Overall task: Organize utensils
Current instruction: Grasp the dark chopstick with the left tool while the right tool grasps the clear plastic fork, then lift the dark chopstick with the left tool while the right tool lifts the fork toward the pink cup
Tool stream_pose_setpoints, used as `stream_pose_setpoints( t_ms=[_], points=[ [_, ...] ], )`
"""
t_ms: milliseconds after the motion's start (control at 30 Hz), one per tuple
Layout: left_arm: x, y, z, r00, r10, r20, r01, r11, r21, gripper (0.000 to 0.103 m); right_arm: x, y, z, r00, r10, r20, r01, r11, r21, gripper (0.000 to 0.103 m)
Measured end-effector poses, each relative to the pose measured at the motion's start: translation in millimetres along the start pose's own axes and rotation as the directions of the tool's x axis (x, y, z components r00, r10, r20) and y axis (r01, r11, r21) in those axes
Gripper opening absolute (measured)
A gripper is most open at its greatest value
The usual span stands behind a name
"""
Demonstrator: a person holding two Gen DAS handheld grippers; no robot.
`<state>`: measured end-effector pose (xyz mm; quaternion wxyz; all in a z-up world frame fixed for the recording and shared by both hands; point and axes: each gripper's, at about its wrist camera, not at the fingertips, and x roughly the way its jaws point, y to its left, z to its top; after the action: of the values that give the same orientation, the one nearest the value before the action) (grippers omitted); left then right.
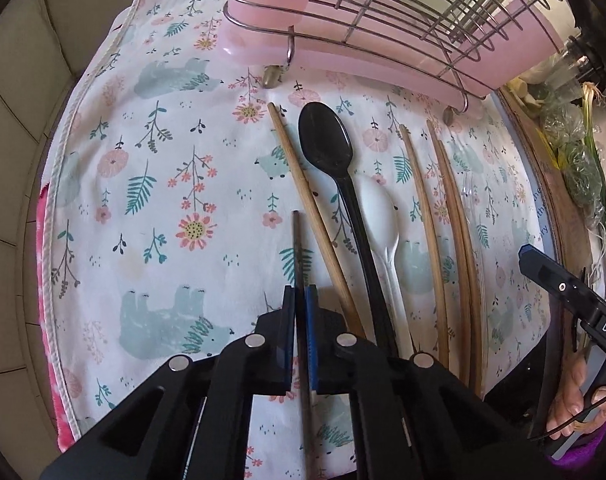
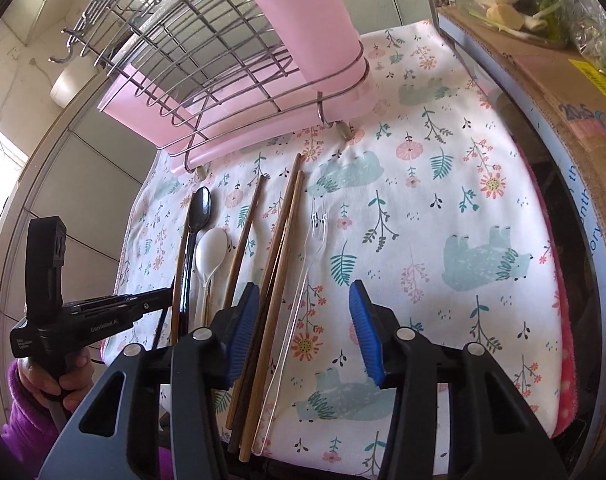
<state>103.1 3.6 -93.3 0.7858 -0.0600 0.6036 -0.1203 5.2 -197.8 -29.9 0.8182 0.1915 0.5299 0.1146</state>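
Note:
My left gripper point(image 1: 301, 296) is shut on a dark chopstick point(image 1: 299, 248) and holds it over the floral cloth point(image 1: 163, 184). Beside it lie a wooden chopstick point(image 1: 303, 196), a black spoon point(image 1: 331, 152), a white plastic spoon point(image 1: 377, 204) and several more wooden chopsticks point(image 1: 451, 220). My right gripper point(image 2: 305, 320) is open and empty, low over the cloth point(image 2: 443, 200). Between and under its fingers lie a clear plastic fork point(image 2: 303, 264) and wooden chopsticks point(image 2: 281, 240). The black spoon point(image 2: 199, 208) and white spoon point(image 2: 211, 248) lie to the left there.
A wire dish rack point(image 1: 403, 28) with a pink tray point(image 1: 343, 56) stands at the far edge of the cloth; it also shows in the right wrist view point(image 2: 207, 52). A cardboard box point(image 2: 563, 92) with vegetables borders the cloth's side. A pink towel point(image 2: 563, 340) lies under the cloth.

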Motion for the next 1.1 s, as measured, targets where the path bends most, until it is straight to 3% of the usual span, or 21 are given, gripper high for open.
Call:
stream_pose_setpoints(
  t_ms=[167, 500, 633, 733, 867, 1100],
  points=[
    [-18, 8, -1, 0.999, -0.015, 0.049, 0.016, 1.0, -0.011, 0.004, 13, -3, 7, 0.997, 0.047, -0.059, -0.044, 0.998, 0.044, 0.03],
    [-37, 16, -10, 0.993, -0.039, 0.108, 0.039, 0.999, -0.002, 0.004, 45, -13, 15, 0.987, 0.052, -0.151, -0.03, 0.989, 0.142, 0.027],
    [-39, 18, -11, 0.992, -0.045, 0.117, 0.047, 0.999, -0.009, 0.004, 47, -14, 14, 0.989, 0.022, -0.146, -0.002, 0.991, 0.137, 0.013],
    [-40, 18, -12, 0.991, -0.051, 0.123, 0.053, 0.999, -0.012, 0.004, 46, -9, 13, 0.99, -0.026, -0.138, 0.039, 0.995, 0.094, 0.011],
    [-40, 17, -13, 0.991, -0.051, 0.127, 0.053, 0.999, -0.013, 0.004, 48, 14, 11, 0.983, -0.152, -0.105, 0.149, 0.988, -0.033, 0.011],
    [-50, 18, -18, 0.982, -0.034, 0.184, 0.035, 0.999, -0.002, 0.004, 30, 39, 0, 0.963, -0.261, 0.058, 0.267, 0.954, -0.138, 0.005]
  ],
)
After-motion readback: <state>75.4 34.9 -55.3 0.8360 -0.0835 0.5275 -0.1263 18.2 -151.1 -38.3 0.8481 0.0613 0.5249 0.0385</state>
